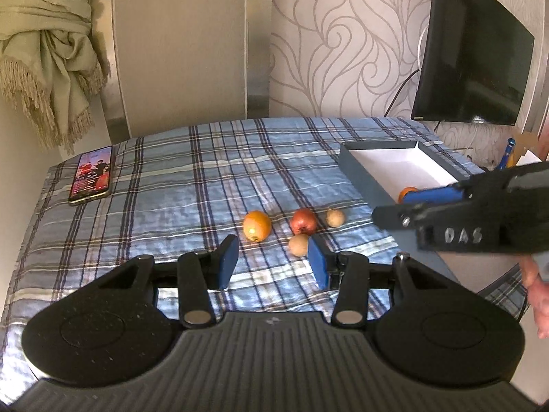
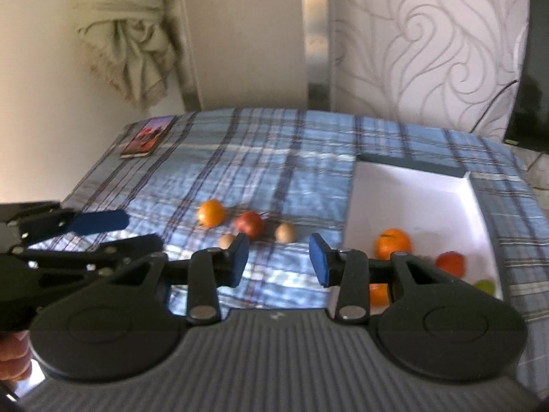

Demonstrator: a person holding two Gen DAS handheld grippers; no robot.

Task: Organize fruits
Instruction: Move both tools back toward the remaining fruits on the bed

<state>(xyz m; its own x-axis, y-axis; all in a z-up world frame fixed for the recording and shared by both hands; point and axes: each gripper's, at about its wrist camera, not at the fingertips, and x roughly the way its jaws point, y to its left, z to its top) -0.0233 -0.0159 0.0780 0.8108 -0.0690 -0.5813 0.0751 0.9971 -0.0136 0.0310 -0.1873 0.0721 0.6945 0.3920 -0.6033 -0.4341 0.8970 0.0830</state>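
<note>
Four fruits loose on the plaid cloth, ahead of the left gripper's fingers (image 1: 228,257): orange (image 1: 257,225) just beyond the left pad, upright-ish with a pale spot facing the camera; red apple (image 1: 303,221) farther out, toward the right pad; small tan fruit (image 1: 299,244) touching the right pad's tip in view (contact unclear); second tan fruit (image 1: 335,217) beyond and right of it. All four sit close, apart from each other except apple and near tan fruit, which almost touch.

Grey box (image 2: 473,213), white inside, sits right of the right gripper's fingers (image 2: 319,257). Inside, near end: orange (image 2: 393,243), red-orange fruit (image 2: 451,263), green fruit (image 2: 485,286), another orange piece (image 2: 379,293) partly hidden.
</note>
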